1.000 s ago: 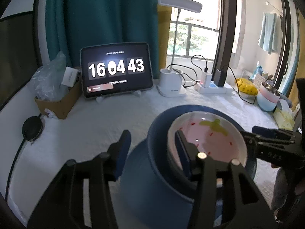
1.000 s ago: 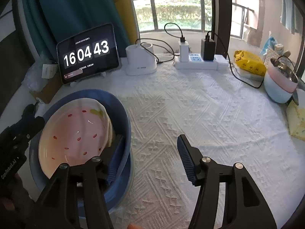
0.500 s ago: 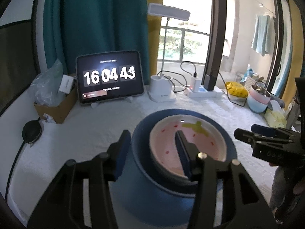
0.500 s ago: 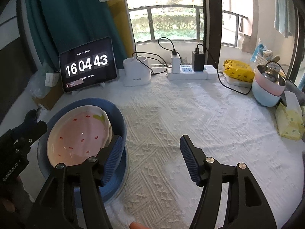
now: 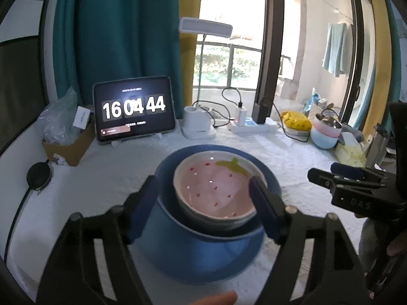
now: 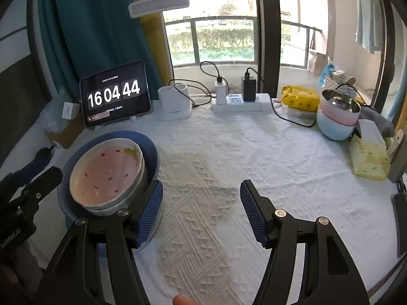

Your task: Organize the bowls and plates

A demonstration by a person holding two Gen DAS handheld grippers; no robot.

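A pink strawberry-pattern bowl (image 5: 213, 190) sits nested inside a larger blue bowl (image 5: 203, 249) on the white tablecloth. My left gripper (image 5: 203, 211) is open, raised above the stack with a finger on each side of it and nothing between the pads. The nested bowls also show in the right wrist view, pink bowl (image 6: 106, 175) inside blue bowl (image 6: 150, 152), at the left. My right gripper (image 6: 201, 211) is open and empty over bare cloth, just right of the blue bowl. It shows at the right of the left wrist view (image 5: 348, 180).
A tablet clock (image 6: 115, 95), a white lamp base (image 6: 174, 104) and a power strip (image 6: 239, 101) line the back. A pink-and-blue pot (image 6: 337, 117), yellow packets (image 6: 300, 97) and a tissue pack (image 6: 368, 155) sit at the right. A cardboard box (image 5: 68, 147) stands back left.
Both grippers have risen and drawn back from the nested bowls. The left gripper, earlier shut on the bowls' rim, has opened wide and let go.
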